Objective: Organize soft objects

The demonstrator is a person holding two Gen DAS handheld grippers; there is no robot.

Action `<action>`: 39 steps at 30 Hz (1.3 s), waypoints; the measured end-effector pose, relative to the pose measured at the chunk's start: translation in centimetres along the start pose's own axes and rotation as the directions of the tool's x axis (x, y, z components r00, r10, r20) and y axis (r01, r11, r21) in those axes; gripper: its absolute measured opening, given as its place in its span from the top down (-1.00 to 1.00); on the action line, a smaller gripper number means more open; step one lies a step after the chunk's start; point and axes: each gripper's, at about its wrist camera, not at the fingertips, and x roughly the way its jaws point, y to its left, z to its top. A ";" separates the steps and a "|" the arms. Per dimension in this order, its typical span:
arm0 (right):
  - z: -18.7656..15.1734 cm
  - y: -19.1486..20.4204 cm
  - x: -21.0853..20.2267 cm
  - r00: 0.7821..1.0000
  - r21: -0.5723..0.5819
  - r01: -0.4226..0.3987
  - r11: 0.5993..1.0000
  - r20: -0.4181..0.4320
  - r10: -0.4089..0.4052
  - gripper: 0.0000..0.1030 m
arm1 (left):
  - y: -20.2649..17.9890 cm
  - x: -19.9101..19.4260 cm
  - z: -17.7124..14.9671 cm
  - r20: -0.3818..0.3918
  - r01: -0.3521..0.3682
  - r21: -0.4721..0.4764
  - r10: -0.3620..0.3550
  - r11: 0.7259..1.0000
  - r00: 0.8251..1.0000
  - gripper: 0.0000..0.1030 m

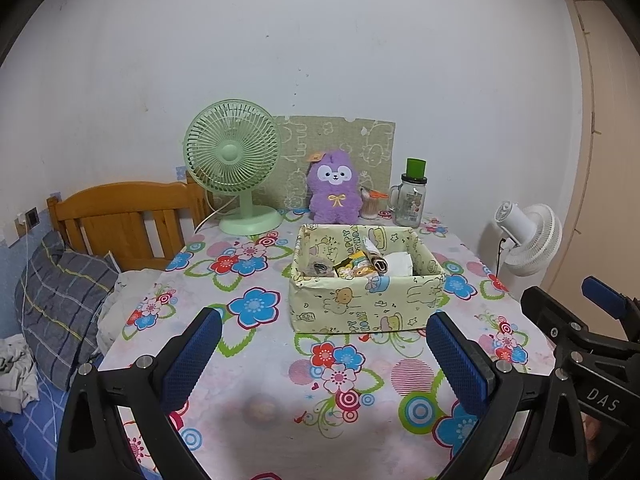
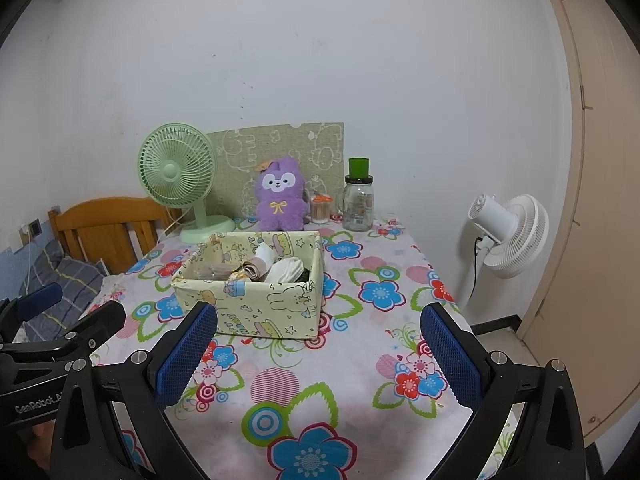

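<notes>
A yellow cartoon-print box stands mid-table and holds several soft items, among them rolled socks and white cloth. It also shows in the right wrist view. A purple plush toy sits upright at the table's back by the wall; it shows in the right wrist view too. My left gripper is open and empty, above the table in front of the box. My right gripper is open and empty, in front and to the right of the box.
A green desk fan, a glass jar with green lid and a small toothpick holder stand along the back. A white floor fan stands right of the table. A bed with wooden headboard lies left.
</notes>
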 end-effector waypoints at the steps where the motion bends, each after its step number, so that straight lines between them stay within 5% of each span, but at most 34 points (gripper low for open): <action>1: 0.0 0.0 0.0 1.000 0.000 0.000 1.000 -0.001 0.000 -0.99 | 0.0 0.0 0.0 -0.001 -0.001 -0.001 0.001 1.000 1.000 -1.00; 39: -0.1 -0.3 0.0 1.000 0.013 0.002 1.000 -0.001 -0.002 -0.99 | -0.1 0.4 0.0 -0.011 -0.003 0.000 0.003 1.000 1.000 -1.00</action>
